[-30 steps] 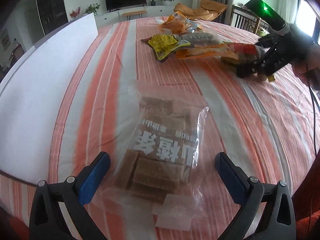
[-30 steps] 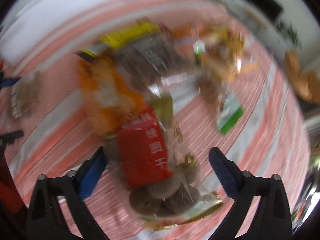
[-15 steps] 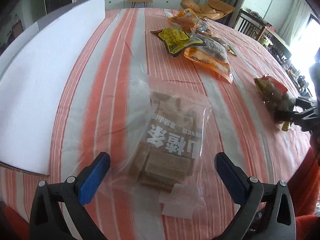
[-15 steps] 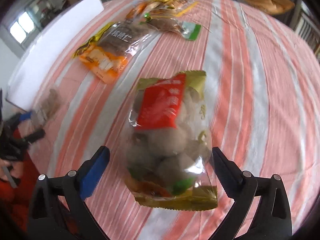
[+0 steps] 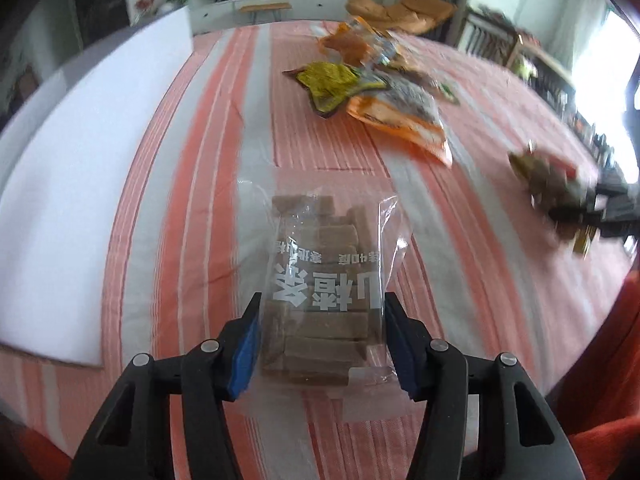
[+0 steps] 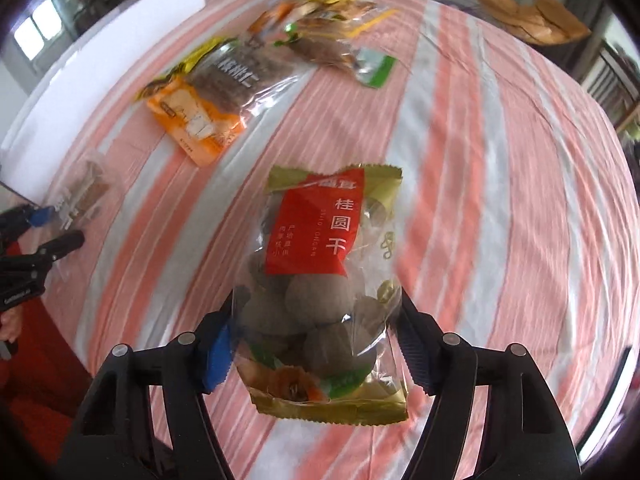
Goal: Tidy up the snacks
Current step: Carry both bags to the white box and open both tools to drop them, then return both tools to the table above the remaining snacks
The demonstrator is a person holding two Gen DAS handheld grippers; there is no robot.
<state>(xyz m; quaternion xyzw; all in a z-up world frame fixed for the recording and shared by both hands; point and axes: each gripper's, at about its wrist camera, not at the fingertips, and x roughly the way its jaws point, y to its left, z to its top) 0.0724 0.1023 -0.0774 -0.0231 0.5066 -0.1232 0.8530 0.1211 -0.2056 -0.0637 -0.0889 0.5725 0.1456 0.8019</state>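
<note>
1. Left claw (image 5: 322, 344) has its blue pads pinched on both long edges of the clear bag of brown bars (image 5: 326, 292). The bag lies flat on the striped bench (image 5: 192, 200), just right of the white board (image 5: 92, 208).
2. Right claw (image 6: 316, 340) is clamped across the lower half of the longan bag (image 6: 320, 280). That bag looks lifted clear of the cloth, well apart from the snack pile (image 6: 256, 76).
3. Left side: the film is thin and slippery. Load the stacked bars, not the loose plastic margin, and lift level so the stack doesn't shift.
4. Right side: the contents are round, hard and free to roll. Hold the squeeze steady, since the gold crimped seal hanging below offers no grip.
5. Probably best to set each bag down flat, label up, in a row beside the board; avoid dragging them, or the cloth will likely ruck.
6. The pile holds crinkly foil and clear pouches, overlapped, in orange, yellow and green. Take the top ones first.
</note>
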